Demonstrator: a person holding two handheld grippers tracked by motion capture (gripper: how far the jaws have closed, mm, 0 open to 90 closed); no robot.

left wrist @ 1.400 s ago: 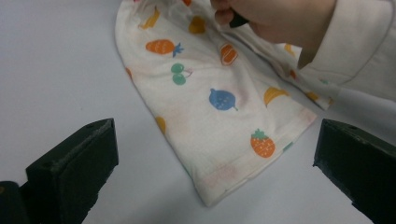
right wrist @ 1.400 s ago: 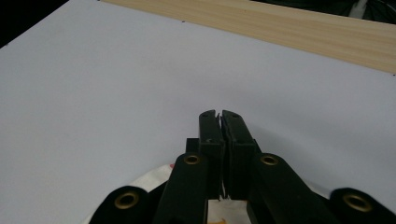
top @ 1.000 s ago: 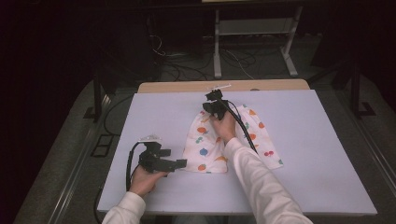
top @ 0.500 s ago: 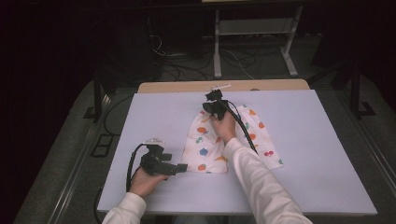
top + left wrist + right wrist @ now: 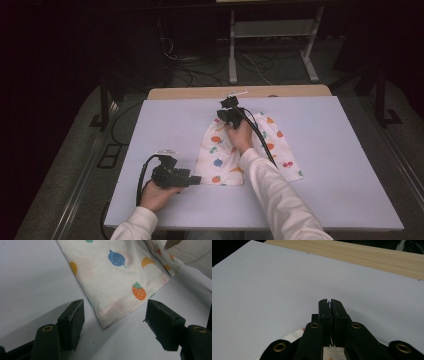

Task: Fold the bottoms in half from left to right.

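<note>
Here, cloth (image 5: 117, 277) corner between closing left claw (image 5: 115, 325) jaws, untouched

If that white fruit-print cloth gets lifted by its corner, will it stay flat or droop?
The white fruit-print cloth would probably droop: it looks thin, lying flat with soft folds. It seems light, so a push may bunch it on the smooth pale table sheet. The left gripper straddles its corner, jaws just closing, not yet pinching.

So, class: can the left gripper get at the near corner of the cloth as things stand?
Probably yes. The left gripper, jaws just closing, has the cloth corner lying between them, not yet pinched, with bare table around.
</note>
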